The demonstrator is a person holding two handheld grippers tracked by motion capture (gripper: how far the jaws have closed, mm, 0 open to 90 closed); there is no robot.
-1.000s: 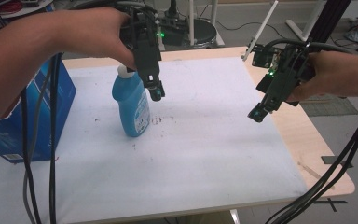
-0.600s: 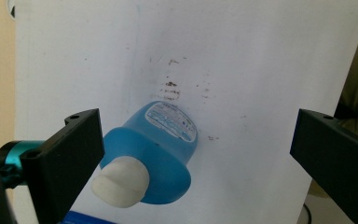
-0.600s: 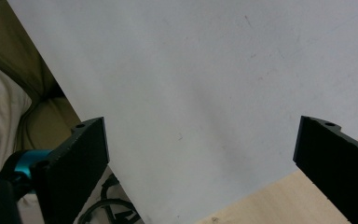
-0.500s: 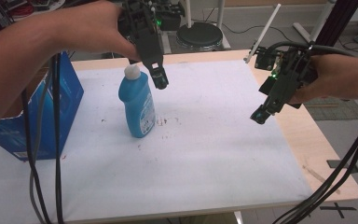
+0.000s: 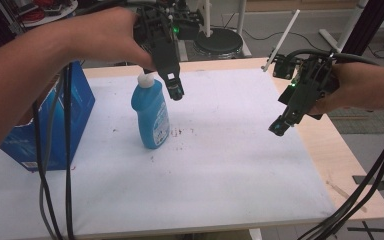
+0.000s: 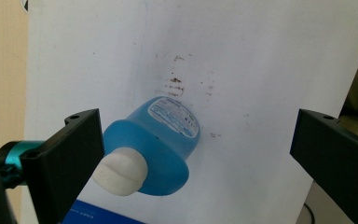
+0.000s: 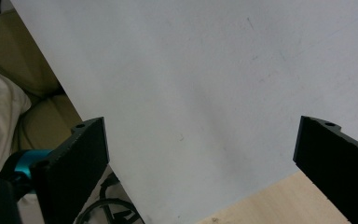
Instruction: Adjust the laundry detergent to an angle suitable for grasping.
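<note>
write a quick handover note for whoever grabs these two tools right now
Left tool: open, held above the table, close beside the cap of the blue bottle. In the left gripper view the white cap sits by one jaw, with the other jaw far off; nothing is gripped.
Right tool: open, empty, in the air over the right side of the white sheet.
Things: the bottle stands upright on the sheet, next to the blue box.
Done: the bottle is standing, free of both tools.
Left: probably close the left tool on the bottle if it has to be moved; the right tool has no job visible.

High view overlooks white table (image 5: 220,170), claw views close, angled down, sharing it.
</note>
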